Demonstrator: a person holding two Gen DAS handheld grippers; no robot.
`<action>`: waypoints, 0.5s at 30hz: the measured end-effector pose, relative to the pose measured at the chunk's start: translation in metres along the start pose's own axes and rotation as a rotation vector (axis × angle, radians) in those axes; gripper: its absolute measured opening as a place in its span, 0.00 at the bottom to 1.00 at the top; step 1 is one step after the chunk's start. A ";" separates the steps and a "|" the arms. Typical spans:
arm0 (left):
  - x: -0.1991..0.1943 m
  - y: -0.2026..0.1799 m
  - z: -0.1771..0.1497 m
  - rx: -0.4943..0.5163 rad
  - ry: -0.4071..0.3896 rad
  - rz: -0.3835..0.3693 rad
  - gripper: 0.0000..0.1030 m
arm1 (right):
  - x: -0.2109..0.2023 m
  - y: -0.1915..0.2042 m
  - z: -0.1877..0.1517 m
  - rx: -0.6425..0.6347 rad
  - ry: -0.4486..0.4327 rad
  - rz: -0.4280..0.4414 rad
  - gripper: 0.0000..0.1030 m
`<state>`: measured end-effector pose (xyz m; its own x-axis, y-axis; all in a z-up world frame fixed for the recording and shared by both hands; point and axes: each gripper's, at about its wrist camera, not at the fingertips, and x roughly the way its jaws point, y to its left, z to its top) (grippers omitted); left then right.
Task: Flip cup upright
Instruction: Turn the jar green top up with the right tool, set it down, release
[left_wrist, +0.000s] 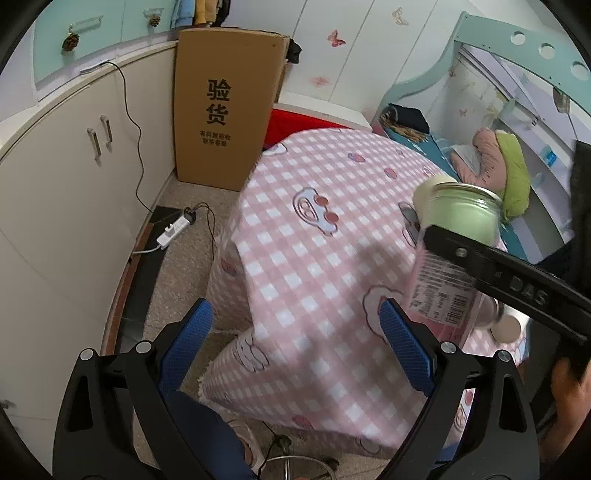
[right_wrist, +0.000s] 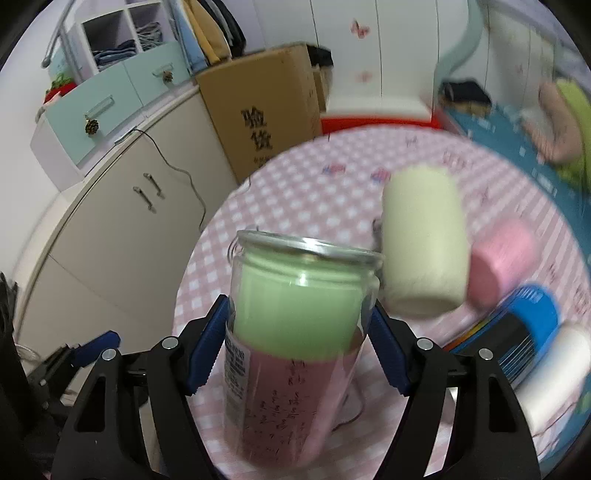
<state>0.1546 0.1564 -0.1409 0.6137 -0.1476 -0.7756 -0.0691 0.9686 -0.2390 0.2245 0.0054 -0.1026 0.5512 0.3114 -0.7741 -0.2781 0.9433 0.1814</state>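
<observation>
A clear cup (right_wrist: 295, 314) with a green and a pink band inside and a printed label sits between the blue pads of my right gripper (right_wrist: 297, 345), which is shut on it. It is held above the pink checked tablecloth (right_wrist: 288, 184), tilted a little, rim up. In the left wrist view the same cup (left_wrist: 448, 258) shows at the right, held by the black right gripper finger (left_wrist: 517, 280). My left gripper (left_wrist: 295, 347) is open and empty over the table's near-left edge.
On the table behind the cup lie a cream cup (right_wrist: 423, 240), a pink cup (right_wrist: 498, 262), a blue-and-black can (right_wrist: 517, 332) and a white cylinder (right_wrist: 554, 373). A cardboard box (left_wrist: 225, 107) and cabinets (left_wrist: 74, 192) stand left. A power strip (left_wrist: 173, 230) lies on the floor.
</observation>
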 end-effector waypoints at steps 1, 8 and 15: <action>0.001 0.001 0.002 -0.007 -0.005 0.006 0.90 | -0.003 0.000 0.001 -0.012 -0.023 -0.015 0.68; 0.007 0.001 0.011 -0.027 -0.017 0.027 0.90 | -0.008 -0.005 -0.011 -0.080 -0.148 -0.100 0.65; 0.004 -0.004 0.010 -0.019 -0.019 0.029 0.90 | -0.006 0.000 -0.017 -0.105 -0.146 -0.084 0.67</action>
<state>0.1657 0.1543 -0.1375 0.6264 -0.1158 -0.7709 -0.1015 0.9684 -0.2279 0.2077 0.0012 -0.1084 0.6820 0.2524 -0.6864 -0.3024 0.9519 0.0496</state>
